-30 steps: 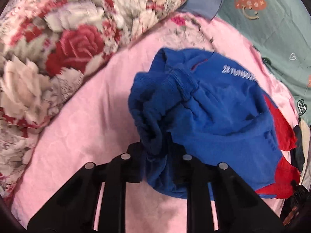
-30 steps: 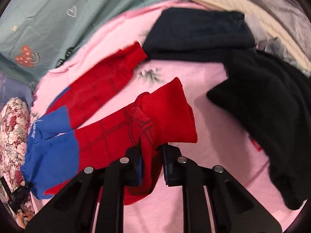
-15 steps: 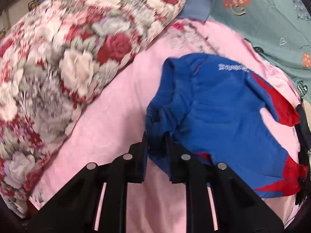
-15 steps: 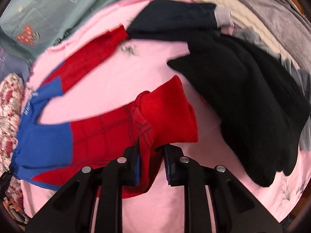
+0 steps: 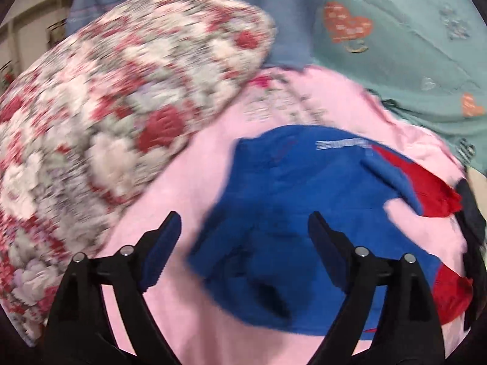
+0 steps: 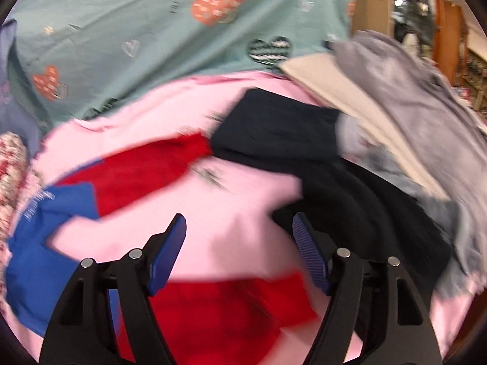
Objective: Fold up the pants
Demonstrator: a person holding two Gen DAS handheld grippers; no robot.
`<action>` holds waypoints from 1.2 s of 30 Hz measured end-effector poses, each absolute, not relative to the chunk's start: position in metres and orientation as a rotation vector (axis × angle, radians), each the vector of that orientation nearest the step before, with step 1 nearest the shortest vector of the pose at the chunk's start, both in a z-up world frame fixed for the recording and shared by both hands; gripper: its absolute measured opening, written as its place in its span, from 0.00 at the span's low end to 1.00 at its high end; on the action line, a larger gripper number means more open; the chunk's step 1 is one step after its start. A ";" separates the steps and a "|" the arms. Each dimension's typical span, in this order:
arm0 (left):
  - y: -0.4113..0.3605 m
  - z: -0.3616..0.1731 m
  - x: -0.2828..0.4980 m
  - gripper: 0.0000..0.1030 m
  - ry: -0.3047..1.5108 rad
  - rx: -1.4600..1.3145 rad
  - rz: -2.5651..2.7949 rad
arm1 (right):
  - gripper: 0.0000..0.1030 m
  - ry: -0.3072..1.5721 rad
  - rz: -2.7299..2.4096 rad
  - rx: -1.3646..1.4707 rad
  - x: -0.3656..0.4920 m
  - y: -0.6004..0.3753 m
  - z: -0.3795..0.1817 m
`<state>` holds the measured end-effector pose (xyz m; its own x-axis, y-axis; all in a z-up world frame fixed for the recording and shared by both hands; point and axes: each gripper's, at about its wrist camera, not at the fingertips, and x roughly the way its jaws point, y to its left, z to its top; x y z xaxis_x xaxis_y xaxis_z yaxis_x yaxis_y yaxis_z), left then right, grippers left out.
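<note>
Left wrist view: left gripper (image 5: 243,237) spread wide, jaws have just been opening, nothing pinched; the blue waist end of the pants (image 5: 292,213) lies loose on the pink sheet (image 5: 188,188) just past the fingertips, from centre out to 4 o'clock. White lettering on the waistband at 1 o'clock, red leg fabric runs off toward 3 o'clock. Floral pillow (image 5: 106,127) fills 9 to 11 o'clock, teal heart-print bedding (image 5: 411,45) at 1 o'clock. Frame is motion-blurred. Right wrist view: right gripper (image 6: 240,240) also spread, jaws have just been opening, only bare sheet in the gap. One red leg (image 6: 146,176) lies across 9 to 11 o'clock, the other red leg end (image 6: 231,301) sits at 6 o'clock, under the fingers. The legs are splayed apart with sheet showing in the crotch gap. Dark garments (image 6: 350,188) piled at 1 to 3 o'clock, grey and cream clothes (image 6: 411,97) beyond. Progress: pants look laid out and released, roughly flat; no fold visible. Leg-over-leg fold and the lengthwise folds are all left.
</note>
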<state>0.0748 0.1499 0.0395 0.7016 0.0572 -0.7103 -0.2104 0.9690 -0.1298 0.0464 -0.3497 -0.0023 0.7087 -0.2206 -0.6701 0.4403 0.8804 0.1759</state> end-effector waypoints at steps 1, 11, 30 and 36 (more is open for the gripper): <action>0.132 0.041 0.078 0.91 0.760 -0.186 0.100 | 0.71 0.687 -0.357 0.349 0.061 -0.350 -0.001; 0.053 0.001 0.098 0.92 0.808 0.037 -0.024 | 0.68 0.972 -0.178 0.620 0.211 -0.367 -0.063; 0.091 -0.033 0.130 0.92 0.928 0.011 0.037 | 0.55 1.004 -0.547 0.103 0.309 -0.372 -0.054; 0.129 -0.004 0.140 0.92 0.878 -0.178 0.089 | 0.59 0.702 -0.455 0.184 0.271 -0.341 -0.007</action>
<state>0.1398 0.1293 -0.0043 0.6364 0.0042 -0.7713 -0.1501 0.9815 -0.1186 0.2711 -0.3408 -0.0072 0.6714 -0.3404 -0.6583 0.4617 0.8870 0.0122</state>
